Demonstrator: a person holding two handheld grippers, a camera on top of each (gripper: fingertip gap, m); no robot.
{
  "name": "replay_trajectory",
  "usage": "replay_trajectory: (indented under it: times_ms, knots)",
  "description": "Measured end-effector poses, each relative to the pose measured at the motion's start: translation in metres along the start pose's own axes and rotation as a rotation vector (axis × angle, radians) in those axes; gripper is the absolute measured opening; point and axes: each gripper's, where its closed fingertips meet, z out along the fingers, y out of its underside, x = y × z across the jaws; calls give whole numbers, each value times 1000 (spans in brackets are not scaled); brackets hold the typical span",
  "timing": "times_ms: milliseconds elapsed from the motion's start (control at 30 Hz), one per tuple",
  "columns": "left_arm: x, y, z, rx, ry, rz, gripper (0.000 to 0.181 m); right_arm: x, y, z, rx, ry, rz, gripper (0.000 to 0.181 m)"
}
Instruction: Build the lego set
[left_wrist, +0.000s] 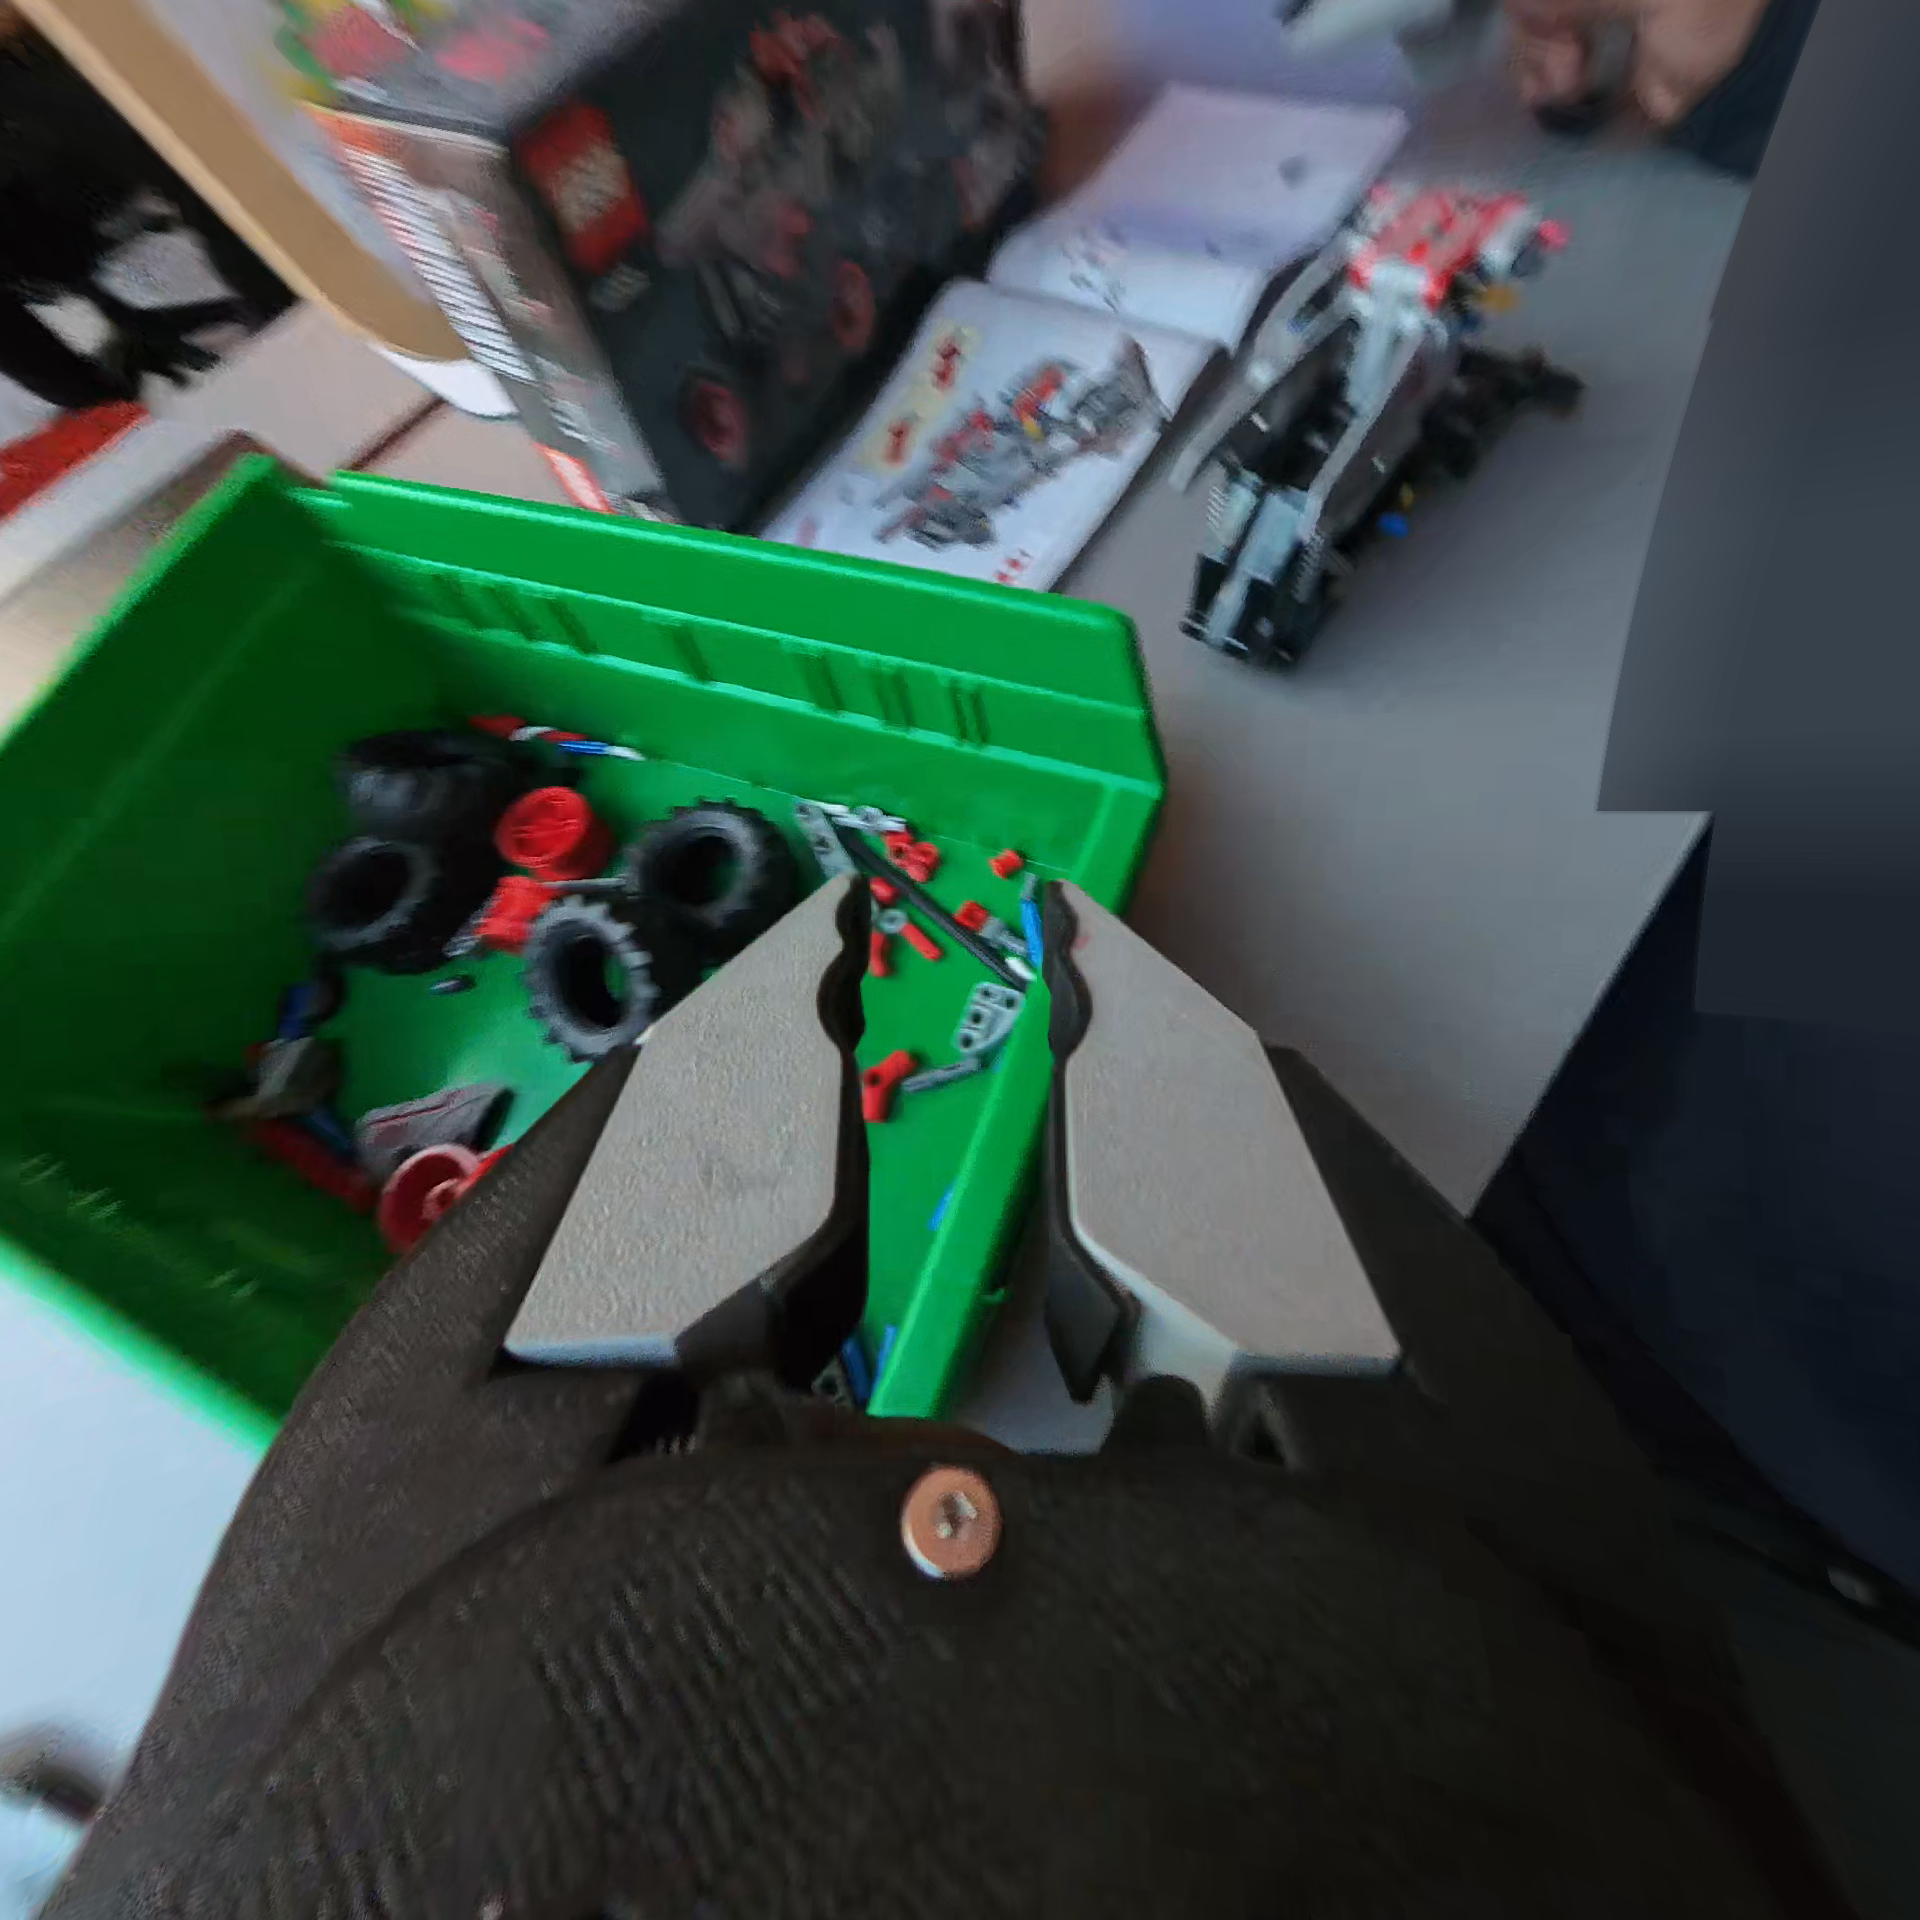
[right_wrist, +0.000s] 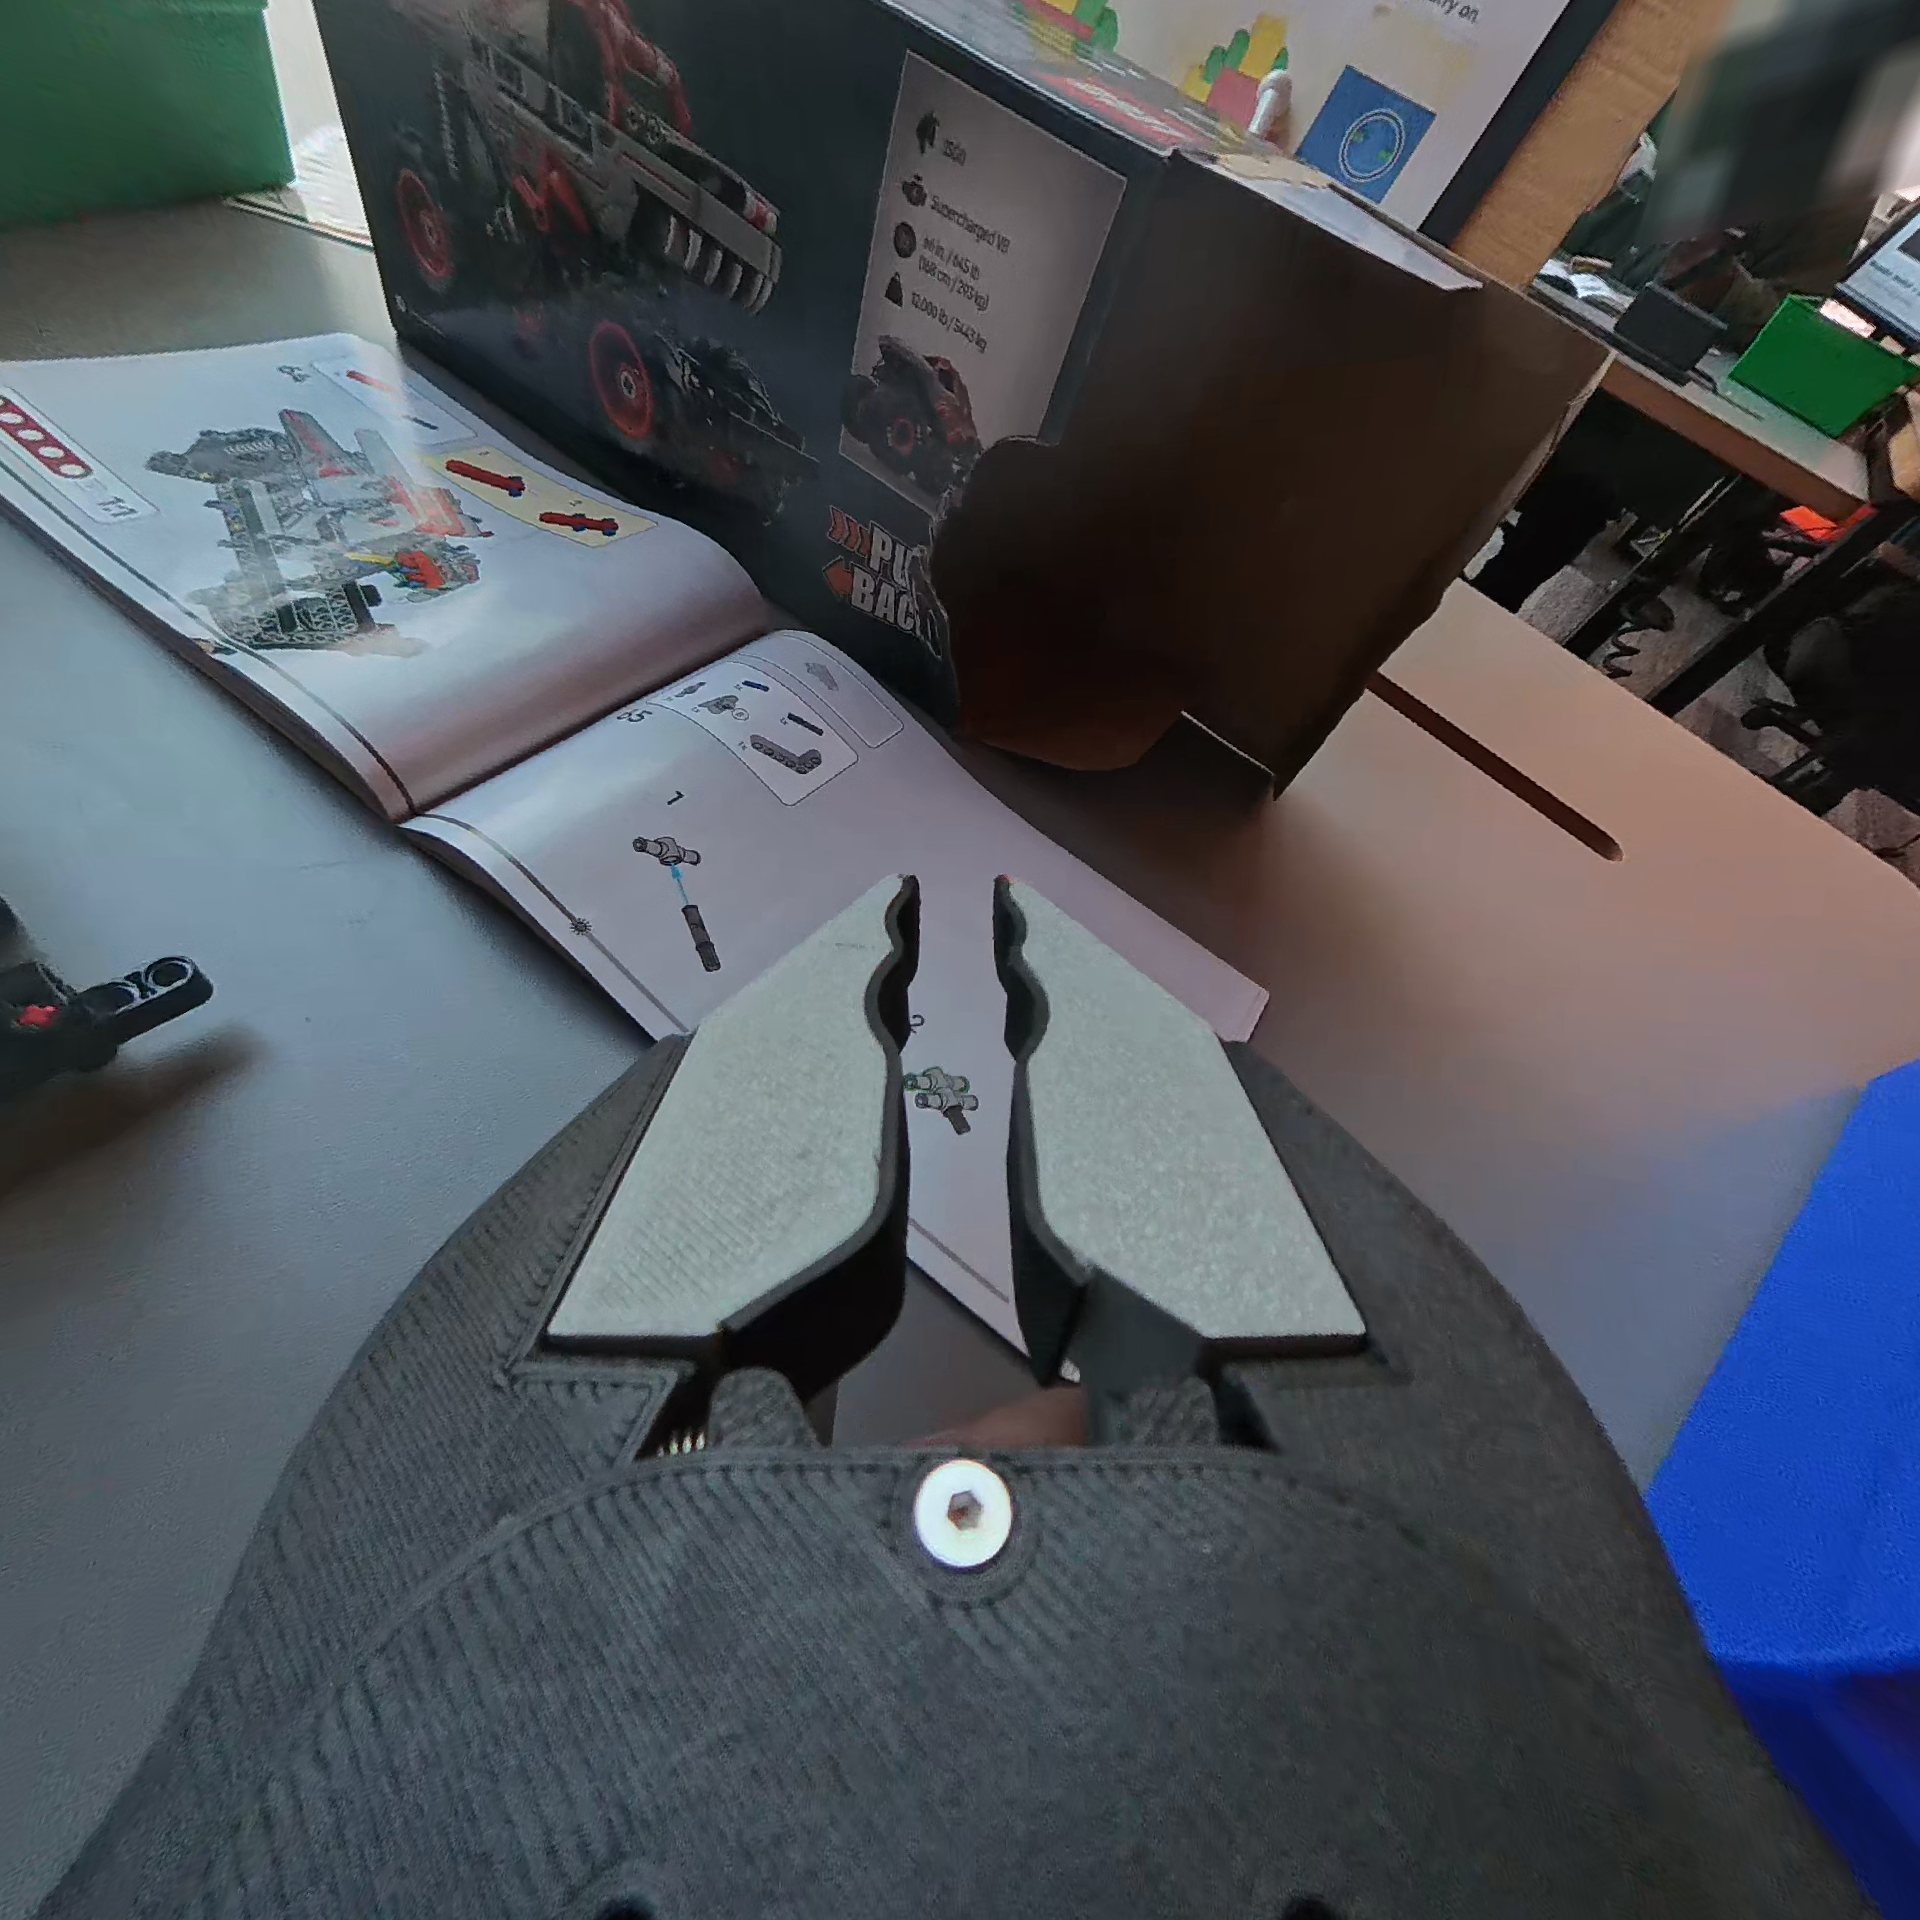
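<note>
Lego parts sit loose in the green bin, truck far right. You're part-hunting: left gripper apart, empty, above them; right gripper apart over the manual. Next, drop in and pinch one small piece.

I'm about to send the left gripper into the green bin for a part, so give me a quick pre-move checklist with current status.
1. Left gripper open and empty: ok, a gap shows between the fingers and nothing is in it.
2. Left gripper over the green bin: ok, though it sits over the bin's right wall.
3. Loose parts reachable: ok, small red and grey pieces lie just ahead of the tips, black tires farther left.
4. Which part is needed: cannot tell, the view is blurred.
5. Right gripper out of the way: ok, open and empty over the instruction booklet.
6. Partly built model apart from the bin: ok.
</note>
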Motion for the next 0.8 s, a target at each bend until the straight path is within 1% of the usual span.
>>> replay_trajectory:
  times_ms: [67,167,367,500,567,700,800]
  knots:
    - [-26,-5,-16,39,-98,-50,28,1,-1,0,5,8,-6,11]
    - [-59,2,-26,32,-235,-92,28,3,-2,0,11,23,-11,11]
    - [-74,35,-13,-91,-363,1,27,9,-3,-2,24,48,-3,11]
    - [-101,45,-15,-163,-504,19,7,11,-3,-3,32,45,10,11]
    - [-109,50,-13,-194,-515,23,0,11,-4,-3,36,34,20,10]
    - [-109,47,-11,-177,-483,-35,0,12,-5,-6,51,14,49,11]
    - [-109,46,-12,-164,-482,-48,0,14,-6,-8,66,3,81,11]
